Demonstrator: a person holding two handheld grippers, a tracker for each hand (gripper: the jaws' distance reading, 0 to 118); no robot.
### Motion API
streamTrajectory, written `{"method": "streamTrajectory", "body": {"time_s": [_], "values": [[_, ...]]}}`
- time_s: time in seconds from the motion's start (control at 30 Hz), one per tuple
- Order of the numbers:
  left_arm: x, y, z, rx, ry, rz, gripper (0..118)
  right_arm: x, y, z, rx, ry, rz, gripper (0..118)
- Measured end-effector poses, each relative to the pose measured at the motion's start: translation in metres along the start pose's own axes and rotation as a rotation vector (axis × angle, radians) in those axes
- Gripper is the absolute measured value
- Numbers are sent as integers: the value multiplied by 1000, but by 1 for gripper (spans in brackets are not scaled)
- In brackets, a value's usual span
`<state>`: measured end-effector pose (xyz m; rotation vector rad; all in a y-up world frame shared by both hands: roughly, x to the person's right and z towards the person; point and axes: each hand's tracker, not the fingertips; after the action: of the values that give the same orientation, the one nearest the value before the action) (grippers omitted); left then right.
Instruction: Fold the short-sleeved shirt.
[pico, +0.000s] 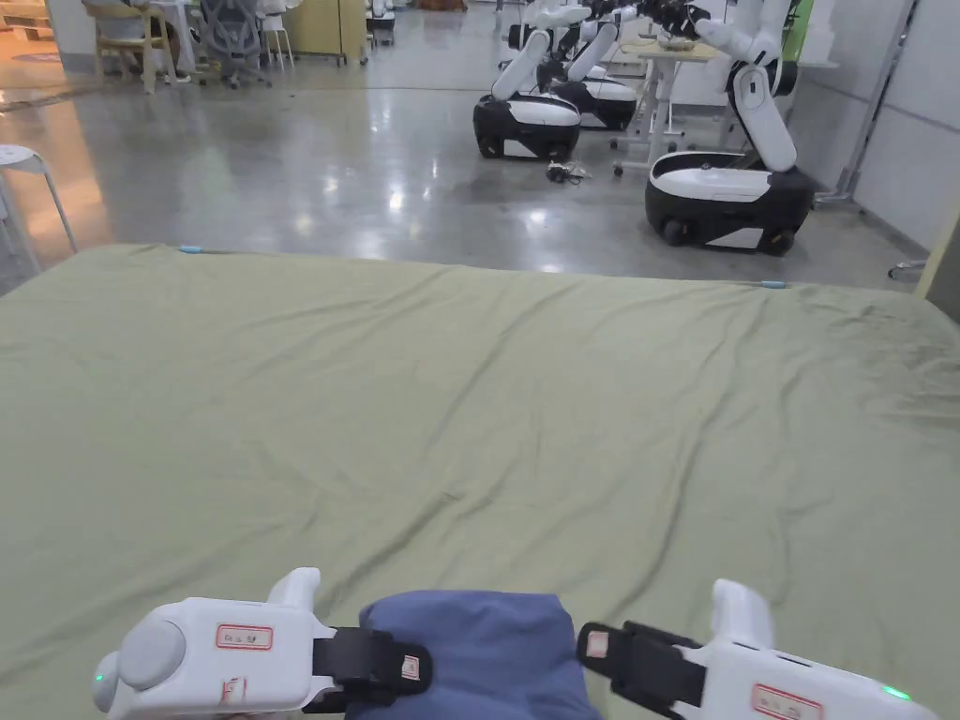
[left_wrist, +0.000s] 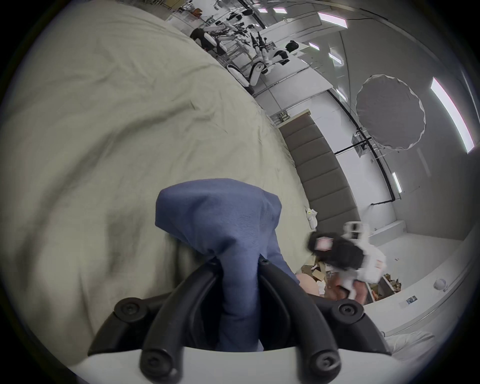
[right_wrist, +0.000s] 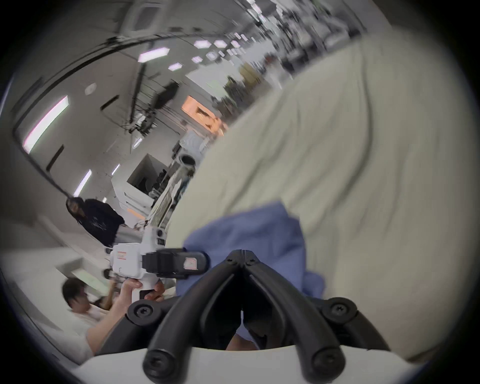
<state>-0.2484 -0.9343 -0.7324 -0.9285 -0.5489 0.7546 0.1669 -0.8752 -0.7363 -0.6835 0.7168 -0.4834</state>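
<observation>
Both tools sit at the bottom edge of the head view: the left gripper (pico: 412, 667) and the right gripper (pico: 592, 645) flank a bunched blue shirt (pico: 478, 652) at the near edge of a wrinkled green sheet (pico: 469, 403). Their jaw tips are too edge-on here to judge, and the shirt's lower part is cut off by the frame. Beyond the sheet, white wheeled robots (pico: 727, 187) stand on a glossy floor (pico: 281, 178). From the left gripper view, the jaws are clamped on a gathered fold of the shirt, which balloons up past their tips; the right gripper appears farther off, blurred. From the right gripper view, its jaws meet tip to tip against the shirt, but blur hides whether cloth is pinched between them. A hand (right_wrist: 140, 287) grips the left gripper's handle.
</observation>
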Motion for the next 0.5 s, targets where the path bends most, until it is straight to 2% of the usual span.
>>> {"method": "streamTrajectory", "body": {"time_s": [0.07, 0.13, 0.2, 0.23, 0.3, 0.4, 0.5], "values": [[-1, 3, 10, 4, 10, -3, 11, -28, 9, 49, 156, -59, 210, 0], [-2, 4, 23, 11, 15, -11, 11, -47, 9, 96, 259, -118, 369, 0], [-6, 7, 40, 20, 50, -50, 11, -66, -1, 140, 393, -238, 566, 0], [-10, 7, 49, 28, 72, -47, 11, -67, -8, 154, 420, -319, 609, 0], [-22, 9, 68, 36, 86, -21, 11, -63, -13, 176, 419, -326, 570, 0], [-39, 15, 100, 74, 190, -46, 11, -60, -20, 191, 472, -404, 518, 0], [-57, 31, 136, 70, 247, -57, 11, -60, -27, 196, 500, -403, 461, 0]]}}
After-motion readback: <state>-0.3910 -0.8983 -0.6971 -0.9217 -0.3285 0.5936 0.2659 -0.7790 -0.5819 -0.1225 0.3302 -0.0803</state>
